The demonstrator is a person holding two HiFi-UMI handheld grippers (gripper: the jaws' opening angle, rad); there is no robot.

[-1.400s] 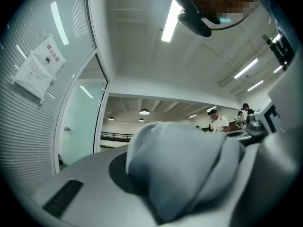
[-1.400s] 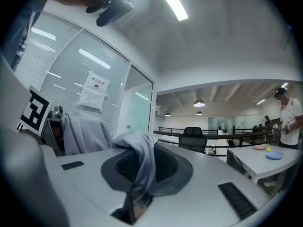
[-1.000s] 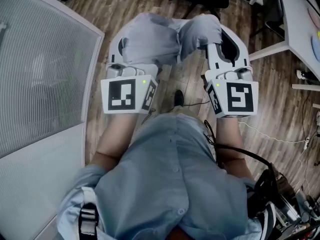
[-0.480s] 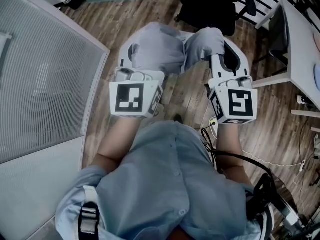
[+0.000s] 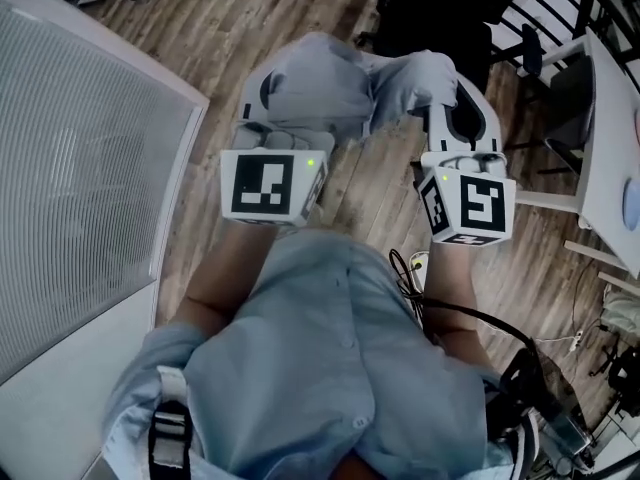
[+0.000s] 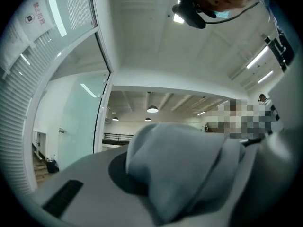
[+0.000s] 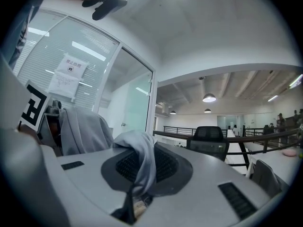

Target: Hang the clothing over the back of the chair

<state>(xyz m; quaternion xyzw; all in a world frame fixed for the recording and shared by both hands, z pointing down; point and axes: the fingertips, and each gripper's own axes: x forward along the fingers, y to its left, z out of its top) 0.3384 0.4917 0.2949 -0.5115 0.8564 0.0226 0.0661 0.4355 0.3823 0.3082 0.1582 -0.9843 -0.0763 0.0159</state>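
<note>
A light grey piece of clothing hangs bunched between my two grippers, above the wooden floor. My left gripper is shut on its left end, and in the left gripper view the cloth fills the space between the jaws of that gripper. The right gripper is shut on the other end; a thin fold of the clothing runs down into the closed jaws of the right gripper. The black chair stands just beyond the clothing, also in the right gripper view as the black chair.
A glass partition with blinds runs along the left. A white table stands at the right, with black railing behind it. Cables lie on the wooden floor near my feet.
Both grippers have carried the clothing across the floor toward the black chair, which now looms larger at the top. The grip on the cloth is unchanged.
</note>
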